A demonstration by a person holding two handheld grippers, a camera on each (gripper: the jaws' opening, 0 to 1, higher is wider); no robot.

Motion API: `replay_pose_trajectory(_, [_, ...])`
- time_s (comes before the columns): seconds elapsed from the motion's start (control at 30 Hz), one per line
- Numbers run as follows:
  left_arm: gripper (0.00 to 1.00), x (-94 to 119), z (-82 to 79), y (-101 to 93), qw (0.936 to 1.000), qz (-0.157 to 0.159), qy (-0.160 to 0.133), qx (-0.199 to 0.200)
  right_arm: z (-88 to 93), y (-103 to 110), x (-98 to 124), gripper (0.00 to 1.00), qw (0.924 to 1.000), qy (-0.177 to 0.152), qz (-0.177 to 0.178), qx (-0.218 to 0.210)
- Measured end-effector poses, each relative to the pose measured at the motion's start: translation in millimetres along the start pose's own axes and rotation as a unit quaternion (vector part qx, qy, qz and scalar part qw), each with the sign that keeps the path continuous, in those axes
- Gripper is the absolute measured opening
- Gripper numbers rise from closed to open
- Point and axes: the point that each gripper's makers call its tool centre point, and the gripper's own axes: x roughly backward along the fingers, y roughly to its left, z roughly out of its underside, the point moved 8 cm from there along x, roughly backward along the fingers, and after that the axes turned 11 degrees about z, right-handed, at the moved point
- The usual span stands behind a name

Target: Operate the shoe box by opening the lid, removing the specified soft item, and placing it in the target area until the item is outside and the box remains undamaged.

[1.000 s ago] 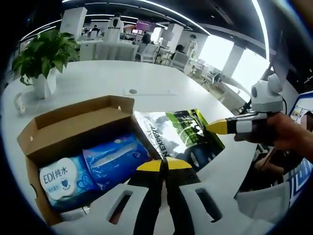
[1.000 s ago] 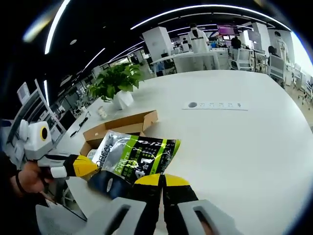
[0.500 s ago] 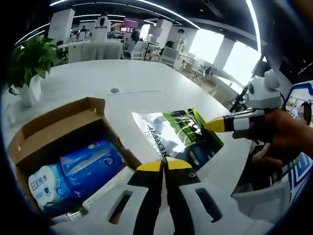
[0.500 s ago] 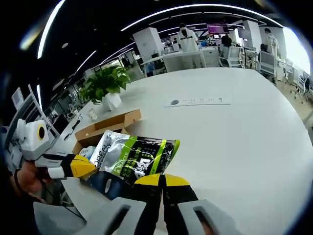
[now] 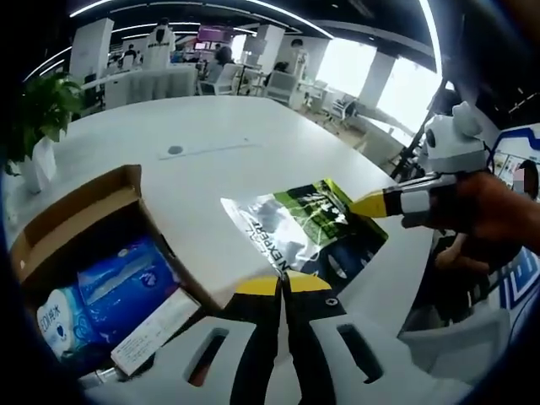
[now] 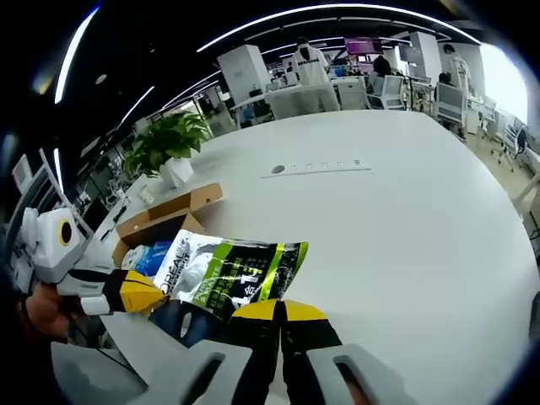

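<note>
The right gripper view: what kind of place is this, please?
Probably an open-plan office: a large white table, desks with chairs behind, a potted plant, and long ceiling light strips.

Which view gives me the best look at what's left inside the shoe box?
The left gripper view: the open shoe box faces it, showing the blue packs inside. In the right gripper view the box sits partly behind the silver-green pouch, with little interior visible.
</note>
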Motion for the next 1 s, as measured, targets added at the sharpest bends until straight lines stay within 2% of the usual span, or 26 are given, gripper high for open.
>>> replay_pose_trajectory(0.27, [0.01,-12.3,7.3,-5.2,0.9999,-0.005,0.011,-0.008,9.1,-10.3,-4.8,0.0,0.9999,0.01,0.004,0.0])
replay_pose_trajectory(0.53, [0.01,-24.7,20.5,-6.0,0.9991,-0.025,0.027,-0.022,18.3,-15.6,-16.5,0.0,0.9998,0.02,0.004,0.008])
replay_pose_trajectory(1.0, [0.01,-39.6,47.6,8.2,0.9963,-0.067,0.054,0.007,42.1,-18.2,-43.0,0.0,0.9989,0.046,-0.007,0.009])
